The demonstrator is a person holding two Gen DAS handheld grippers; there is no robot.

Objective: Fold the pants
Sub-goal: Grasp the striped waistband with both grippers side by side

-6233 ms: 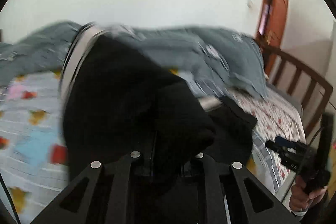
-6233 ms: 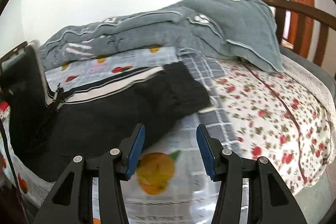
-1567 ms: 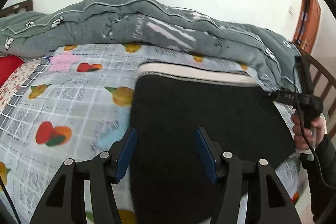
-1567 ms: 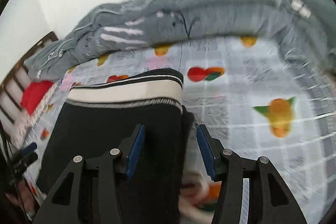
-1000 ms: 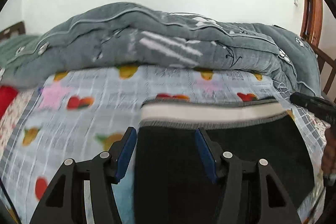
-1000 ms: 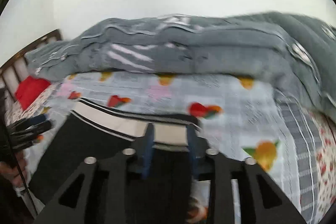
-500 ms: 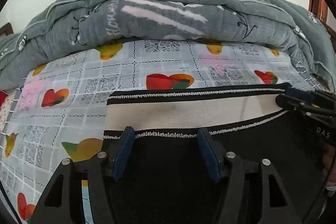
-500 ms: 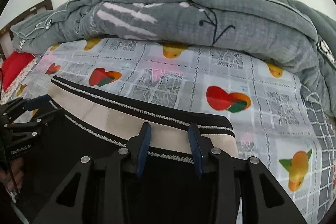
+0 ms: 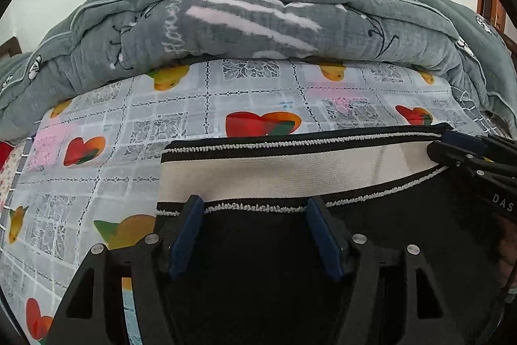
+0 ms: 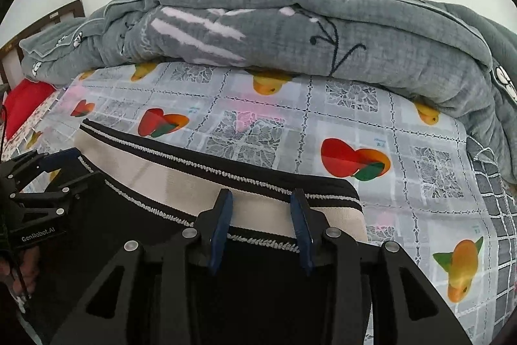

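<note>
Black pants with a cream, black-edged waistband lie flat on the bed, waistband toward the wall. My left gripper is open, its fingers resting on the black cloth just below the waistband's left end. My right gripper is open over the waistband's right end, blue pads either side of the cream band. Each gripper shows in the other's view: the right one at the far right, the left one at the far left.
A fruit-print grey checked sheet covers the bed. A bunched grey quilt lies along the wall behind the pants. A red cushion and a wooden bed frame are at the far left. A floral sheet edge shows at the right.
Both grippers moved forward and down to the waistband, which now fills more of both views. The right gripper has opened slightly wider than a second ago.
</note>
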